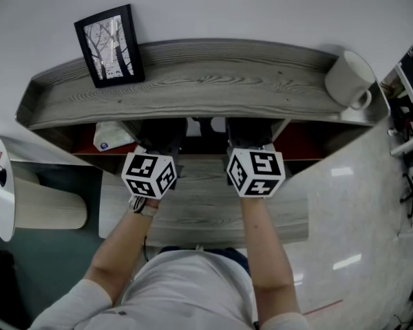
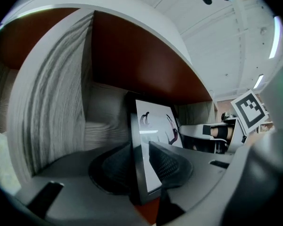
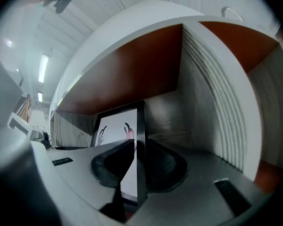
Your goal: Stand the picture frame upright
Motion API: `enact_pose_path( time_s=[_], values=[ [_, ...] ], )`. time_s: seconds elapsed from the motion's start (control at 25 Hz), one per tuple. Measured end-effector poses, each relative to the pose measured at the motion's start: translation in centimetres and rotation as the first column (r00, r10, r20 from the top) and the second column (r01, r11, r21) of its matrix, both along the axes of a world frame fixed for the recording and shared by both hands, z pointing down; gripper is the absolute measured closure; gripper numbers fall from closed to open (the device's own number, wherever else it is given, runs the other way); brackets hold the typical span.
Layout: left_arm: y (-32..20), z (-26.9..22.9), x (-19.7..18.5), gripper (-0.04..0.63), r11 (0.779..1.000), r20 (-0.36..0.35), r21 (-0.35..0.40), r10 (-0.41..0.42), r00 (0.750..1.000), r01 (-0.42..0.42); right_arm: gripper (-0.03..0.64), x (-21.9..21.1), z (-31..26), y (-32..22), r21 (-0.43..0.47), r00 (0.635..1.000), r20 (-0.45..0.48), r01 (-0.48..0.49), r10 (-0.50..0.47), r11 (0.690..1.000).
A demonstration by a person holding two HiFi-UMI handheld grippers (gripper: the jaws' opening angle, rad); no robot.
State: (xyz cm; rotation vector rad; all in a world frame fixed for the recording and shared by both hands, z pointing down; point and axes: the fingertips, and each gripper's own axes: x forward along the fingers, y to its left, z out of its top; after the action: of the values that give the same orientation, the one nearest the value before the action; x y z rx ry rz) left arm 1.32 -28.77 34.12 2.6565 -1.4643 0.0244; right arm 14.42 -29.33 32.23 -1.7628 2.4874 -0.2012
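Note:
A black picture frame [image 2: 153,140] with a white print of dark branches is inside the red-backed compartment under the grey wood shelf [image 1: 213,81]. It stands on edge. My left gripper [image 2: 139,166] is shut on one side edge of it, with a pad pressed on each face. My right gripper [image 3: 139,166] is shut on the opposite edge [image 3: 140,145] in the same way. In the head view only the two marker cubes [image 1: 149,174] [image 1: 256,172] show. The shelf hides the jaws and the frame. I cannot tell whether the frame's bottom rests on anything.
A second black picture frame [image 1: 110,45] stands upright at the shelf's back left. A white mug [image 1: 350,80] lies at its right end. A white and red packet [image 1: 113,137] sits in the compartment to the left. A lower wood board [image 1: 206,215] is below my arms.

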Motion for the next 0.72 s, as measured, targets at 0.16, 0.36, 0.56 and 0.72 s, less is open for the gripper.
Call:
enact_pose_path(
  time_s=[0.16,0.36,0.56,0.72],
  values=[
    [-0.43,-0.33,0.17,0.483,1.0,-0.005,0.009,0.002,1.0,-0.002,0.537,0.14,-0.37,-0.29,0.015,1.0,0.006,-0.004,0.004,1.0],
    [-0.85,-0.34,0.27,0.483,1.0,-0.004,0.019,0.0,1.0,0.0,0.537,0.23,-0.29,-0.53,0.023,1.0,0.003,-0.009,0.009,1.0],
    [-0.91,0.0,0.23,0.483,0.999,0.014,0.034,-0.006,1.0,0.005,0.537,0.13,0.23,-0.5,0.02,1.0,-0.002,-0.006,0.006,1.0],
    [-0.83,0.07,0.22,0.483,0.999,0.016,0.045,-0.016,1.0,0.015,0.537,0.1,0.3,-0.51,0.028,1.0,-0.01,-0.009,0.009,1.0]
  ],
)
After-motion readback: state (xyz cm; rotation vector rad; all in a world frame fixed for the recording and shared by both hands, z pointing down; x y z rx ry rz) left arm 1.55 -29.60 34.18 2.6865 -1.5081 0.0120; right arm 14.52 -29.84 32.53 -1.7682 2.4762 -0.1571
